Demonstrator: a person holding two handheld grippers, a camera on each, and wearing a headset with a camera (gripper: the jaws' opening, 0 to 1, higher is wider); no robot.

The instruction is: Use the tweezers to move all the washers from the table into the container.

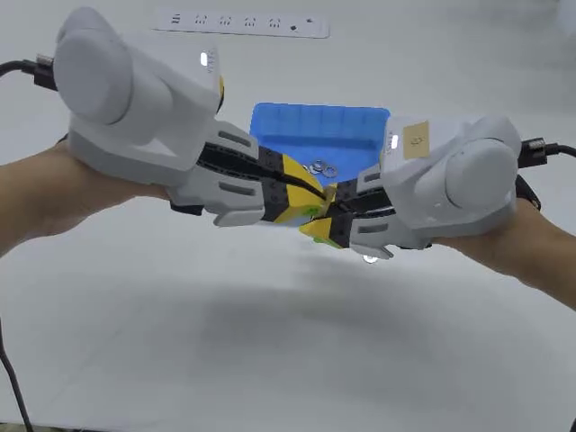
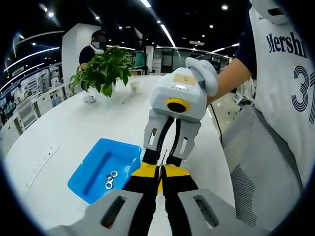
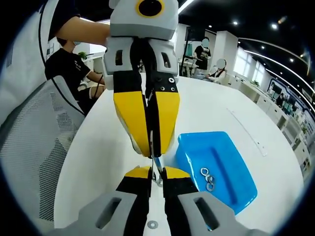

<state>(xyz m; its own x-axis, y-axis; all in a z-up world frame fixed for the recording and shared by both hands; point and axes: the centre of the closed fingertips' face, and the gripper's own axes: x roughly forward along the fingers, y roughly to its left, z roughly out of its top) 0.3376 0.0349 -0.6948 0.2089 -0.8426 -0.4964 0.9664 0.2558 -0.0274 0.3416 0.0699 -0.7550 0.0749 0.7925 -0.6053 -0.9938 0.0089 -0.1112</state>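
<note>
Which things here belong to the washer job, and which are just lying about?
Job: tweezers, gripped by left gripper and right gripper; blue container; washers in it; one washer on the table.
Lying about: power strip, potted plant, cup.

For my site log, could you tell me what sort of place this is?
Probably an open-plan office or showroom: a long white table, a potted plant on it, and ceiling strip lights running over a wide floor.

The head view looks steeply down from close above the white table (image 1: 270,351), while the two gripper views look low across it straight at each other (the left at the right gripper (image 2: 164,158), the right at the left gripper (image 3: 151,150)), all three sharing the blue container (image 1: 315,126).
</note>
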